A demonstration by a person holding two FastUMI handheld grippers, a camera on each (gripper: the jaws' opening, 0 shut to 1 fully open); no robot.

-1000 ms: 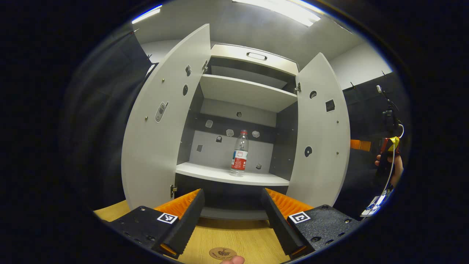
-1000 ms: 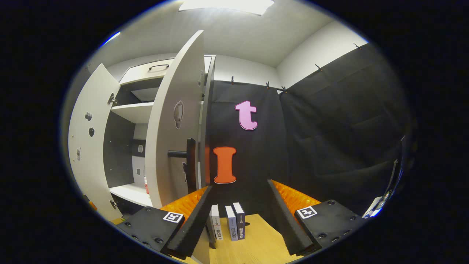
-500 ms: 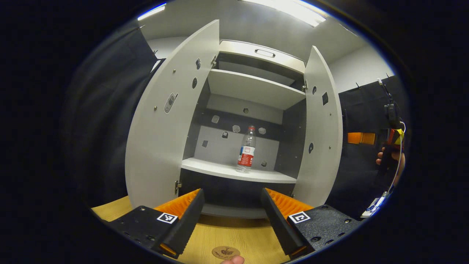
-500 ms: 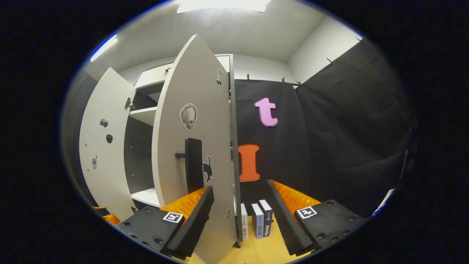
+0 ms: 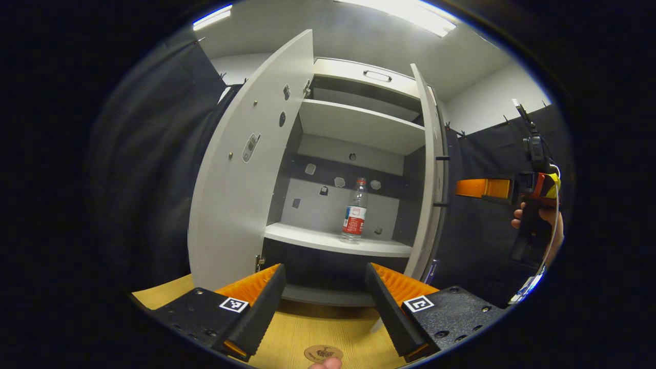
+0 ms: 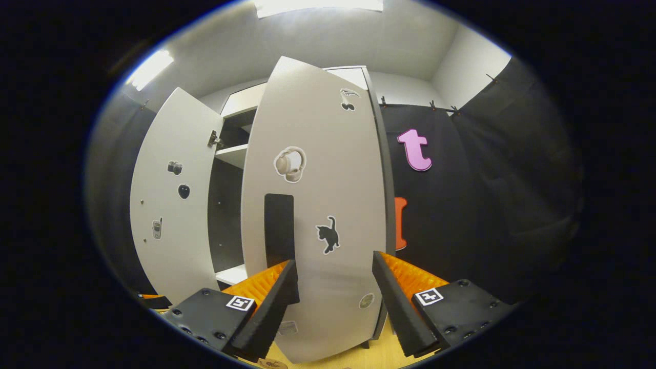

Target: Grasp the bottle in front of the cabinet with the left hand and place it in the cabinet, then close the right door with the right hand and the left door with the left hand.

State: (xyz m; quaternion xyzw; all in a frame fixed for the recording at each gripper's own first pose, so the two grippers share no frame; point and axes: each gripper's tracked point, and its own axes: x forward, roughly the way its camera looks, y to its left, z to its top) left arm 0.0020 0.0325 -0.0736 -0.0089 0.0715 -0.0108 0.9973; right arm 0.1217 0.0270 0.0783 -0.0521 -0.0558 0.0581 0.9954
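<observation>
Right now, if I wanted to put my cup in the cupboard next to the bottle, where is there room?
On the bottle's shelf, the stretch between the left door and the bottle is bare. The upper shelf looks bare too. Right of the bottle it's tight: the right door stands close.

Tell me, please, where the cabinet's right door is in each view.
Left gripper view: right door, right of centre, nearly edge-on, just right of the bottle.
Right gripper view: centre, its outer face with a cat sticker toward the camera.
Shared landmark: the open left door.
</observation>
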